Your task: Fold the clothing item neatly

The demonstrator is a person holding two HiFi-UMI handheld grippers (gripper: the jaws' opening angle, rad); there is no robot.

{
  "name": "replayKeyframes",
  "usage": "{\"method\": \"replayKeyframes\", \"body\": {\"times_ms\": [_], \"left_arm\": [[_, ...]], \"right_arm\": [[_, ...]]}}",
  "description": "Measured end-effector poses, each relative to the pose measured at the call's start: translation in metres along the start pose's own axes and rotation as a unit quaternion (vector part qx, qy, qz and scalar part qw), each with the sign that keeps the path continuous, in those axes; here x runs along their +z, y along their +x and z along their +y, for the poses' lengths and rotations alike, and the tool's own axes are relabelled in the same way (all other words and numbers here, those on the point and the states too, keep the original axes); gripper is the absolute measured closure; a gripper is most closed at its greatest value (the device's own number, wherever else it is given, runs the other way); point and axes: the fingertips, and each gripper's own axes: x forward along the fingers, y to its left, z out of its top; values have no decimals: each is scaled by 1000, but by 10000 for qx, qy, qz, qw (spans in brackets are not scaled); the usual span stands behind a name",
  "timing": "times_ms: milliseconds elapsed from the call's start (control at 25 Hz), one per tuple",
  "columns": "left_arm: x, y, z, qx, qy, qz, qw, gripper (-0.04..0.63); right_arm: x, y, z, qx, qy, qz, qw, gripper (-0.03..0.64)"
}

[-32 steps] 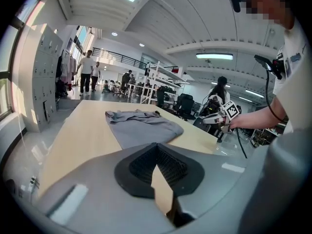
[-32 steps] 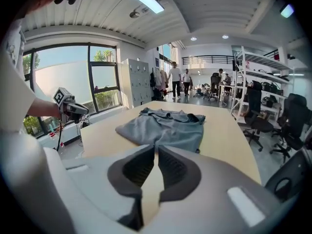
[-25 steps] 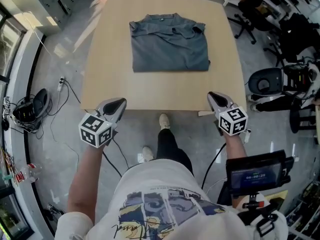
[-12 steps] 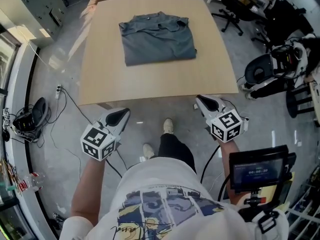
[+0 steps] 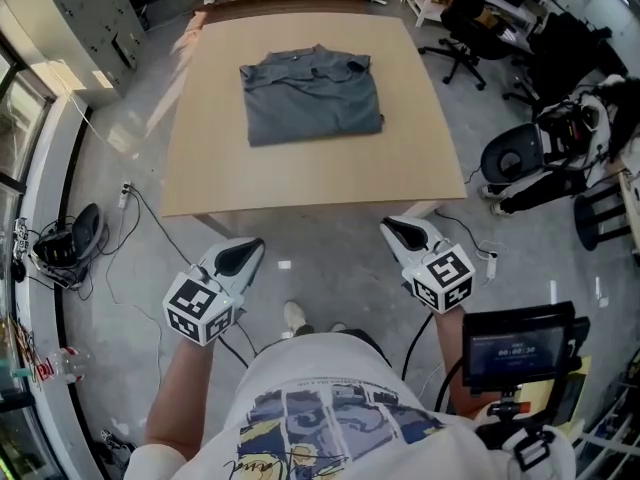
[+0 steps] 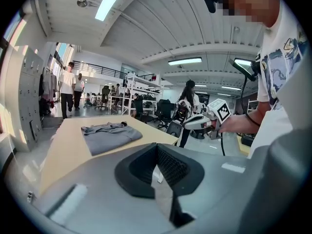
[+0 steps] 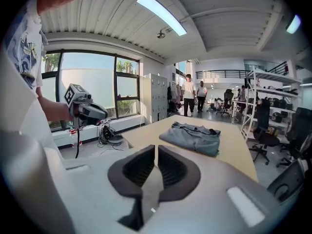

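Evidently the shirt point(image 5: 311, 96) lies as a compact grey rectangle on the table point(image 5: 300, 183), at your twelve o'clock and toward the far half of the top. Its collar faces twelve and a straight folded edge faces six. The sides look squared and no sleeve hangs loose, so I judge the folding done or very nearly so. A few small creases show near the collar.

Your left gripper point(image 5: 243, 256) sits at about eleven o'clock from your body and your right gripper point(image 5: 398, 232) at about one o'clock. Both hang over the floor, on the near side of the table's six o'clock edge and well apart from the shirt. Each points forward and somewhat down toward the table.

The left gripper view shows its jaws pressed together with nothing between them. The right gripper view shows its jaws all but together, with only a thin slit and no cloth in it.

I read this posture as hands-off: the jaws are closed because there is no cloth to take, and you hold them clear so nothing drags the fold. Bare table top surrounds the shirt on every side, so it sits secure. Should you want a correction, the collar end at twelve o'clock is the only candidate.
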Motion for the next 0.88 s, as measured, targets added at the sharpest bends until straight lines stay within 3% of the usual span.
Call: {"method": "replayKeyframes", "body": {"times_ms": [400,880], "left_arm": [[1,-9,-61,17,-109,79,9999,588],[-4,9,-90,46,-173,125,9998,588]], "right_arm": [[2,-45,23,320,-48,-114,9994,594],[-3,-64,19,528,-260,-144,9982,607]]}}
